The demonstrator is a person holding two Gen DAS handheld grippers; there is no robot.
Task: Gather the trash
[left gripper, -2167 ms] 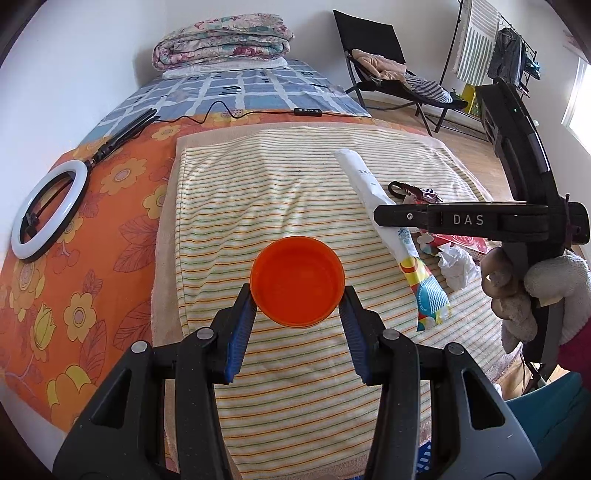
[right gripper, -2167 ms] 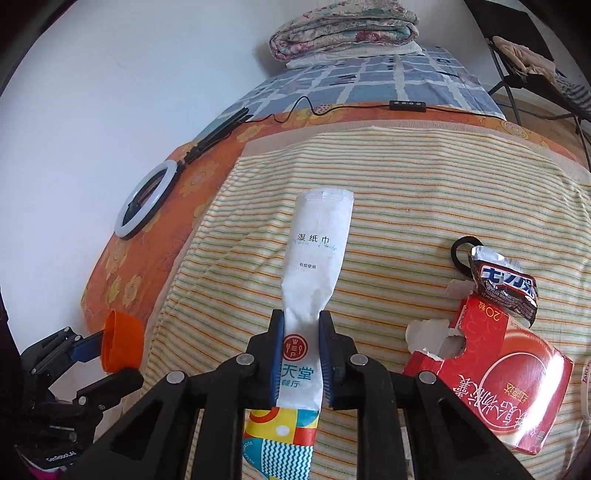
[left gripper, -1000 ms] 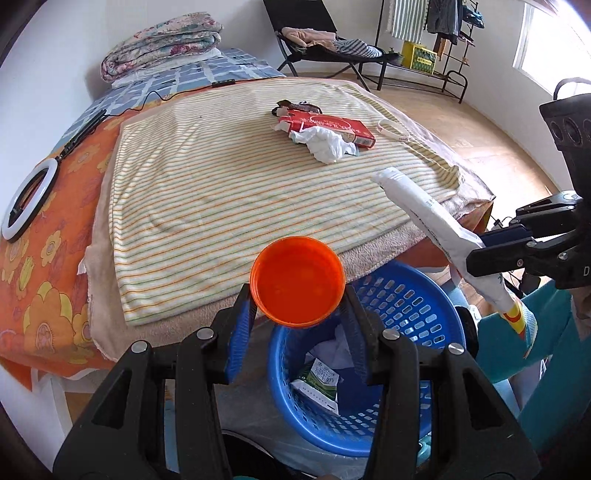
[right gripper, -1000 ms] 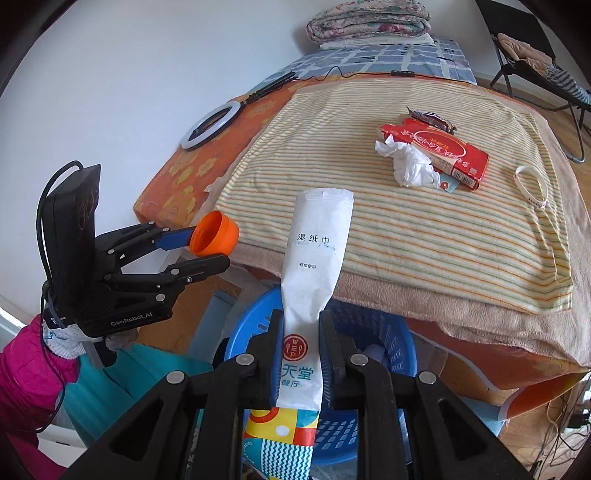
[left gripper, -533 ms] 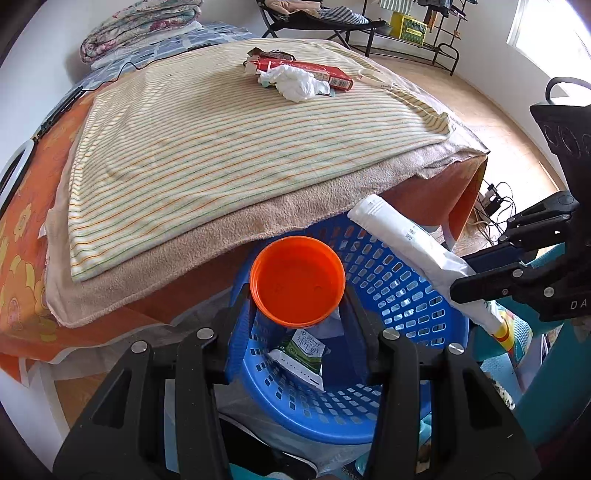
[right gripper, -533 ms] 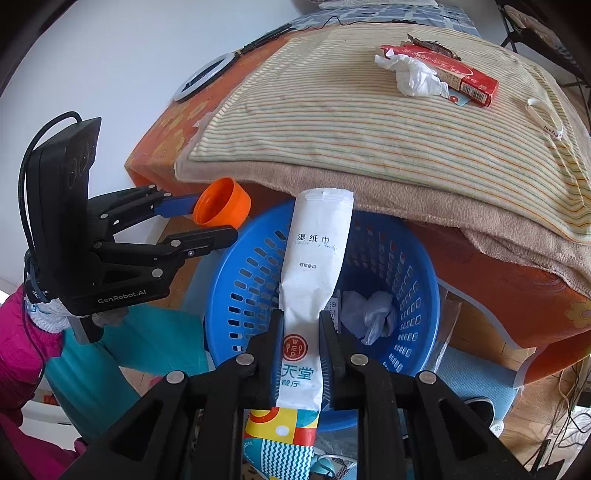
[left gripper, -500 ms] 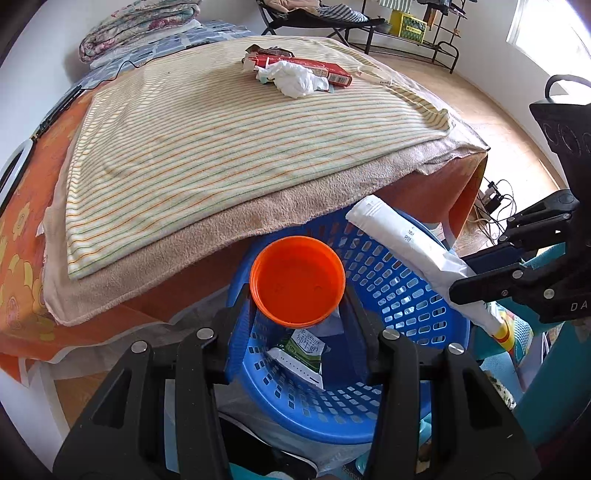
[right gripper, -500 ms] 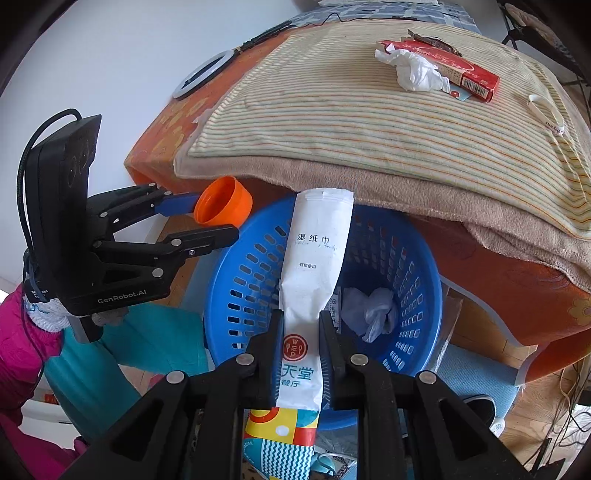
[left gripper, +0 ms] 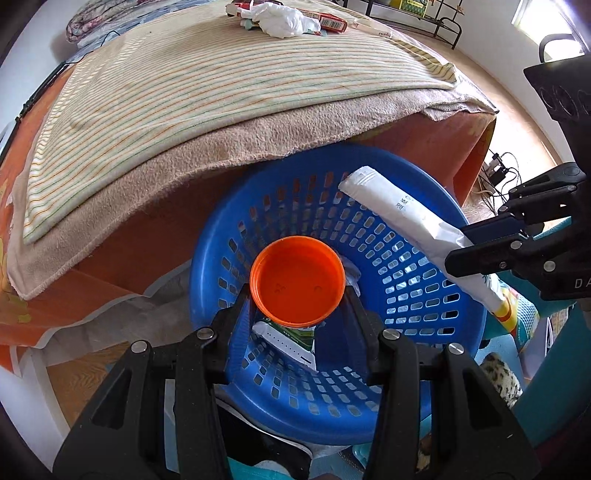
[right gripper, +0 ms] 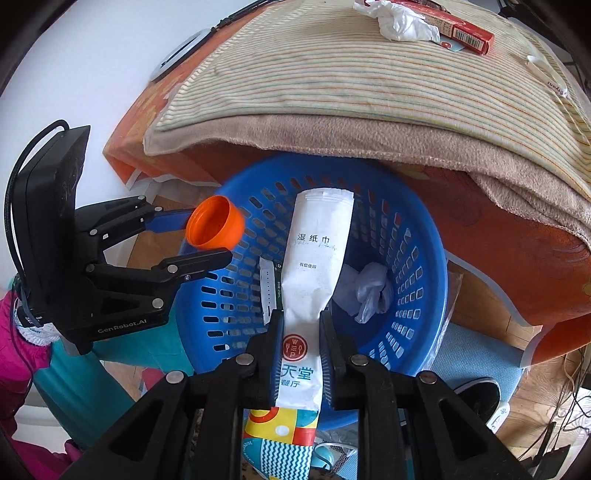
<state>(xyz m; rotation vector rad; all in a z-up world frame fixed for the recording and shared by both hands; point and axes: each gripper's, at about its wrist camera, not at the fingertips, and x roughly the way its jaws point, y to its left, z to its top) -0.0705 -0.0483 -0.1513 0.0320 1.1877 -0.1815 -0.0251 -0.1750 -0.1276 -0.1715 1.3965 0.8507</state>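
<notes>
Your left gripper (left gripper: 297, 295) is clamped across the round orange plastic cap (left gripper: 297, 282), pads on its two opposite sides, the open mouth facing the camera. Your right gripper (right gripper: 301, 343) is clamped on the long white wet-wipe sachet with a coloured printed end (right gripper: 316, 266), gripped low on its length.

The governing relation is vertical: both held pieces hang above the mouth of the round blue perforated plastic basket (left gripper: 424, 280), and both grippers point steeply down into it. In the left wrist view the cap lies over the basket's floor, slightly toward the near wall. In the right wrist view the same cap sits close to the left rim, so judge it as only just inside. The sachet's long axis runs from your right gripper out across the opening, its free end reaching toward the far wall under the bed edge; it appears the better centred of the two.

Inside the basket lie a crumpled white tissue (right gripper: 369, 291) and a green-and-white wrapper (left gripper: 291, 339), partly masked by the cap and the sachet.

Outward, on the striped cloth over the bed (left gripper: 221, 85), a white crumpled wad (left gripper: 286, 22) and a red carton (right gripper: 467, 35) remain uncollected, both cut off at the frame's top edge. The basket's base and the sachet's coloured end behind the right jaws are hidden.
</notes>
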